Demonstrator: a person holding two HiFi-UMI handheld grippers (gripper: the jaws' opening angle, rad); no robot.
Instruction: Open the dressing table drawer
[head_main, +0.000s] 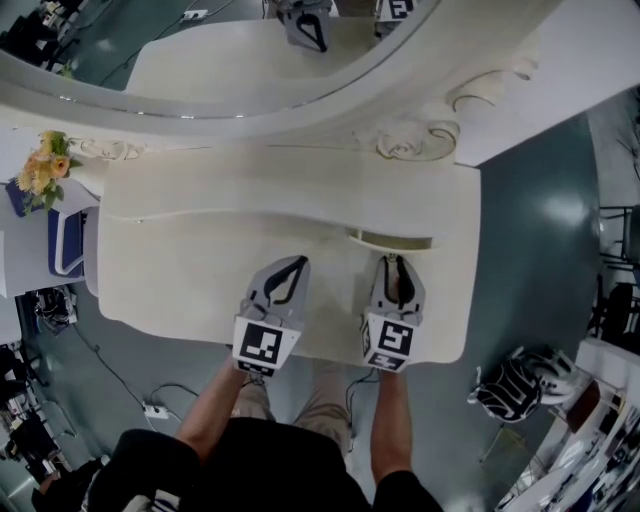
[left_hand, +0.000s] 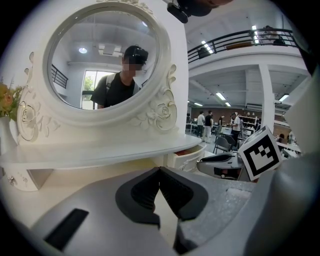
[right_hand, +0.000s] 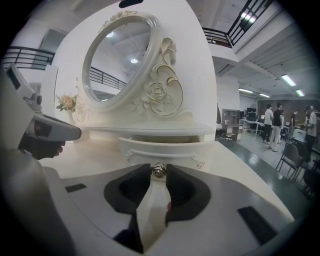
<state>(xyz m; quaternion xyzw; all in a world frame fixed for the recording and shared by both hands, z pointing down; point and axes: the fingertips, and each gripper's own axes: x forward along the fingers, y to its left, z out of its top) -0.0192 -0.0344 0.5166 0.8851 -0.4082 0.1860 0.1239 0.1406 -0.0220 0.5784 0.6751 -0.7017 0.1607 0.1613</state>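
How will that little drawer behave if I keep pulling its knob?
Probably light and stiff: the drawer is small, shallow, and already partly out. The knob looks like small, shiny metal, so the right tongs clamped on it could slip off under a hard pull.

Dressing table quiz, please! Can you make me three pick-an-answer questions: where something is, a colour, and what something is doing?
1. Where are the flowers?
A. left of the mirror
B. inside a drawer
C. on the floor

2. What colour is the dressing table?
A. brown
B. black
C. white

3. What is the right gripper doing?
A. hanging wide open in the air
B. clamped on the drawer knob
C. holding the flowers

Answers:
1. A, they stand at the table's left end, beside the mirror frame.
2. C, top, frame and drawer front are all white.
3. B, the metal knob sits pinched between its jaw tips.
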